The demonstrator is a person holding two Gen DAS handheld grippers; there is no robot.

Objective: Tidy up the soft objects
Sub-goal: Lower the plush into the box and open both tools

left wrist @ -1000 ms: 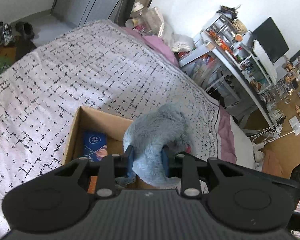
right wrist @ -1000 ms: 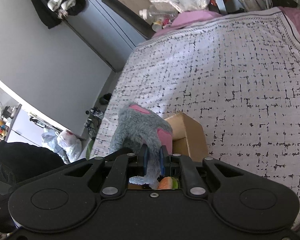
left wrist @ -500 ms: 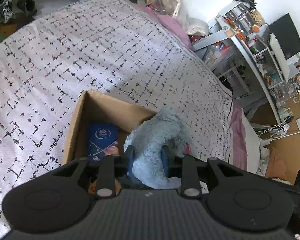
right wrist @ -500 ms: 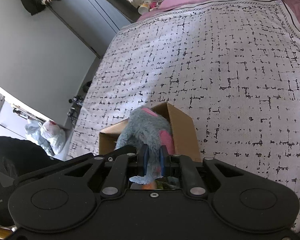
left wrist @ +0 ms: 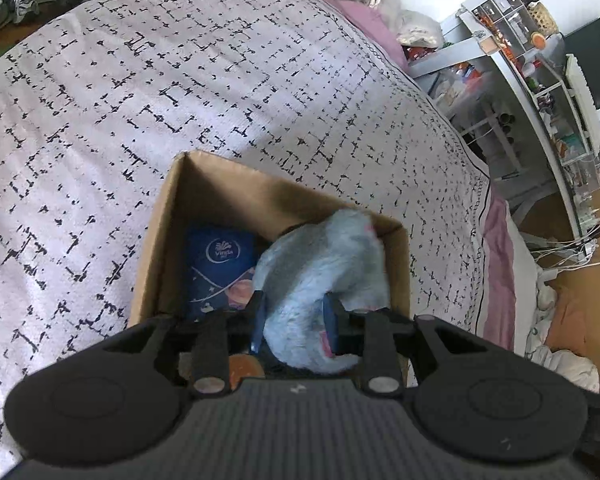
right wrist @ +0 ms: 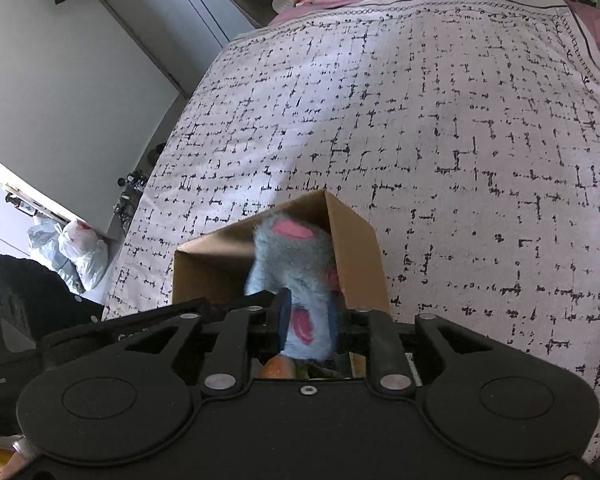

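Note:
A fluffy grey-blue plush toy (left wrist: 324, 268) with pink patches hangs partly inside an open cardboard box (left wrist: 168, 216) on the bed. My left gripper (left wrist: 294, 326) is shut on one part of the plush. My right gripper (right wrist: 306, 320) is shut on another part of the plush (right wrist: 296, 256), over the same box (right wrist: 356, 256). A blue tissue pack (left wrist: 220, 264) lies in the box, and an orange item (left wrist: 244, 366) shows under the left gripper.
The box sits on a bed with a white, black-patterned cover (left wrist: 140, 100). A cluttered desk and shelves (left wrist: 540, 80) stand to the right of the bed. Grey wardrobe doors (right wrist: 80, 80) and bags (right wrist: 72, 252) are on the other side.
Both grippers have lowered the plush from above the box rim down into the box. The views have tilted down toward the box.

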